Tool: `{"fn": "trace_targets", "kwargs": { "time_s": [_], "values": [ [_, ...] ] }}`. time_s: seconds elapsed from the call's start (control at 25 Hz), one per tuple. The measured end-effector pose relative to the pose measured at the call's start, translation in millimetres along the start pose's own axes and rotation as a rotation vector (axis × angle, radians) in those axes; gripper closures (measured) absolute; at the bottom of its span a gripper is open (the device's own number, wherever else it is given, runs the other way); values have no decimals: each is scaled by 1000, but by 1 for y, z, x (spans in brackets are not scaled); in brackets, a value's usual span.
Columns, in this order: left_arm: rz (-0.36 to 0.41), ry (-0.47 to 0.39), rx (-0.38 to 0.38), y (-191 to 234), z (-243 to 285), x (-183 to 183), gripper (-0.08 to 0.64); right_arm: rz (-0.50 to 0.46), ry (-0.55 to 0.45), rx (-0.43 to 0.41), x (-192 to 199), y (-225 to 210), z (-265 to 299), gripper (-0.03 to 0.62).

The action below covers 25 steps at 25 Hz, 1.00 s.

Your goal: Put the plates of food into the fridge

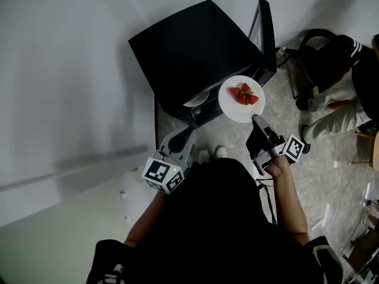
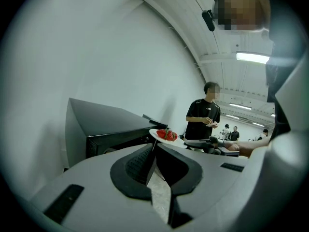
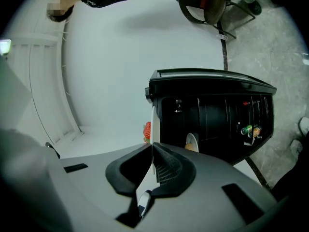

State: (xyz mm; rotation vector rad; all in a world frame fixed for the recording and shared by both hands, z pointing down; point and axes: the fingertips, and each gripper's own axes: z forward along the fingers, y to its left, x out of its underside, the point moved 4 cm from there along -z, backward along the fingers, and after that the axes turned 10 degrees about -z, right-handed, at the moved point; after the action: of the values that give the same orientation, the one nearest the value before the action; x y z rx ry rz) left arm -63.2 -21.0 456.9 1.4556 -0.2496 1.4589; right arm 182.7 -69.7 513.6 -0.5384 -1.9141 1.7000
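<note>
My left tool (image 1: 188, 134) hangs closed and empty, spare for the door, I reckon. My right tool (image 1: 257, 122) is clamped on the rim of the plate (image 1: 232, 107), level so the strawberries (image 1: 244, 94) don't slide. It's just outside the open fridge (image 1: 195, 46), where a second plate (image 3: 192, 141) sits.

No readable text; only square coded markers on left gripper (image 1: 190, 129), right gripper (image 1: 256, 119) cubes.

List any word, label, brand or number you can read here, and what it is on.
No text is legible.
White print on the bystander's black T-shirt: too small to read.
Small items in the fridge: labels blurred.
Marker cubes on the left gripper and right gripper: square patterns only, no words.
Plate of strawberries: no print.
</note>
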Motion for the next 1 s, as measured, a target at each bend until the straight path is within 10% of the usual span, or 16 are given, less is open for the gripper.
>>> {"fn": "trace_targets", "kwargs": {
  "time_s": [1.0],
  "values": [
    [-35, 27, -86, 13, -8, 1, 535, -4, -8, 203, -24, -133, 55, 561]
  ]
}}
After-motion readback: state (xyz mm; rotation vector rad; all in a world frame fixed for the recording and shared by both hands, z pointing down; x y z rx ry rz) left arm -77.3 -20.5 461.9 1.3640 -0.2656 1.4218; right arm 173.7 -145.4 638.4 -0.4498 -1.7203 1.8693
